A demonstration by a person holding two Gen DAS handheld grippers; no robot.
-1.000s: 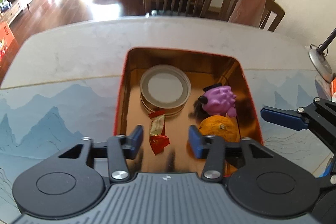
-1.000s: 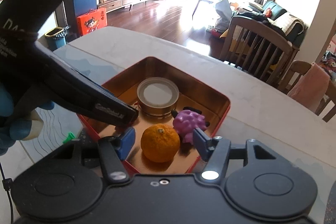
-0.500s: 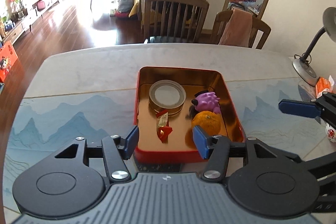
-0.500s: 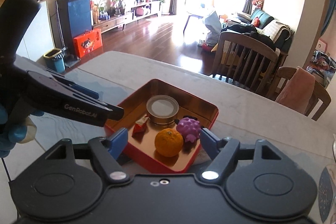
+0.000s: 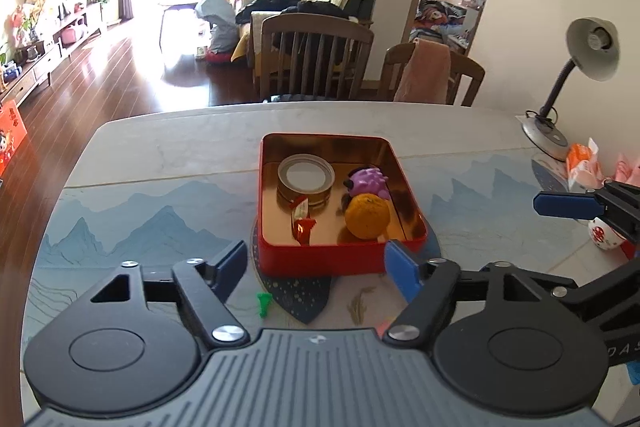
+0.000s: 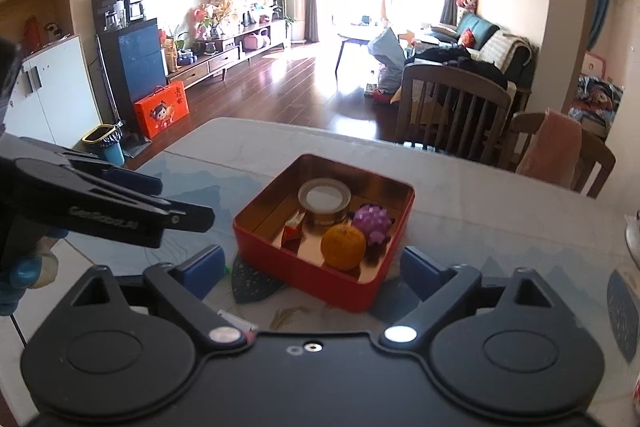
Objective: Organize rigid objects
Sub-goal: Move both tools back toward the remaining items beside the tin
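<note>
Sitting beyond both opening fingers (image 5: 402, 269), the red tin (image 5: 320, 259).

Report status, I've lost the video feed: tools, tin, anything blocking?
Left tool and right tool opening, both empty. Red tin holds can, orange, purple toy, wrapper. Nothing blocking.

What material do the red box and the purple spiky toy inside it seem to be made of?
Red box: likely painted sheet metal; its gold inner walls mirror the contents. Purple spiky toy: probably soft rubber or plastic, judging by its matte, evenly coloured, rounded bumps; the look leaves this open.
</note>
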